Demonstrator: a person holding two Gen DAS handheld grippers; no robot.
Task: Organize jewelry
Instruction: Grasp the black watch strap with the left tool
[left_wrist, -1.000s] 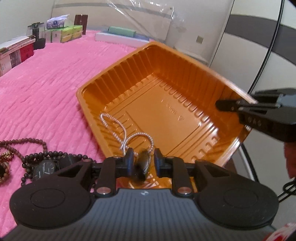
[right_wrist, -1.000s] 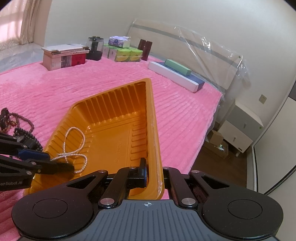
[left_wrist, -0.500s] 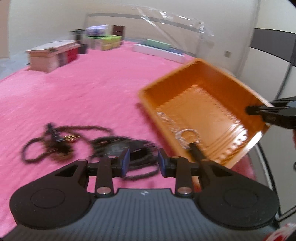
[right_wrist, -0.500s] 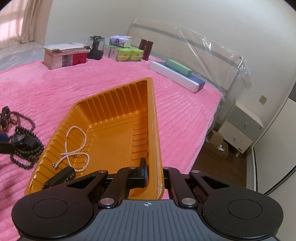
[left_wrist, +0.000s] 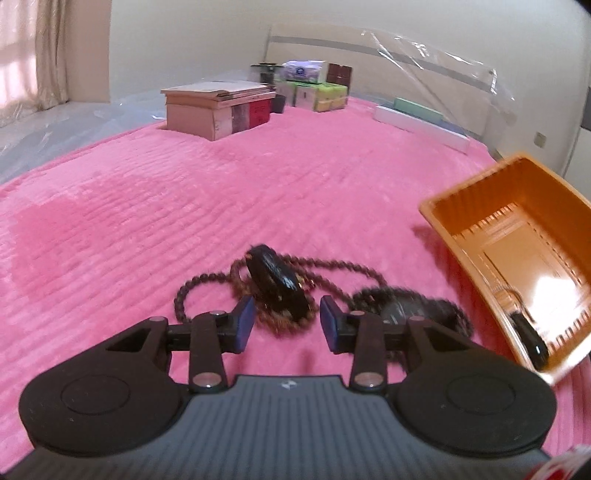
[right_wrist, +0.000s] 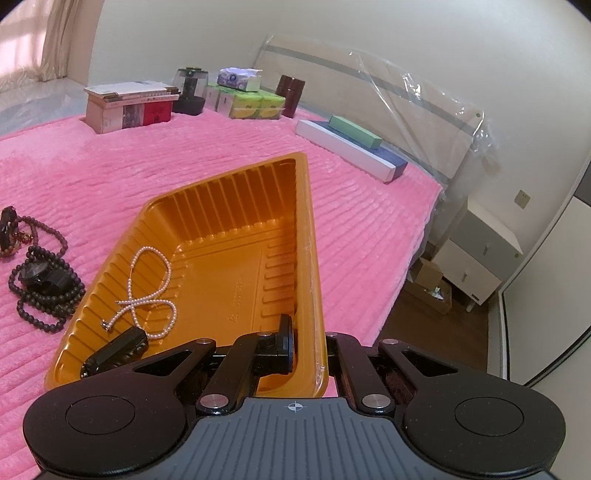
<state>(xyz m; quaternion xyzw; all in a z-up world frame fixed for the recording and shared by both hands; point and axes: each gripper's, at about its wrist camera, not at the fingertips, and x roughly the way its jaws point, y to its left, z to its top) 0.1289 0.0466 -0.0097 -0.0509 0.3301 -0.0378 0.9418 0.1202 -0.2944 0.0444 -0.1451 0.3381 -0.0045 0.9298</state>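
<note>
Left wrist view: my left gripper, jaws just widening and empty, swung from tray to beads; right gripper still pinches the tray rim.

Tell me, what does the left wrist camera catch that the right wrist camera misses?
Only the left view shows the left tongs, open above a dark bangle lying on brown beads.

Only the right view shows the right tongs shut on the orange tray's rim, the pearl necklace inside, and the bedside cabinet.

Both show the orange tray, pink blanket and stacked boxes.
</note>
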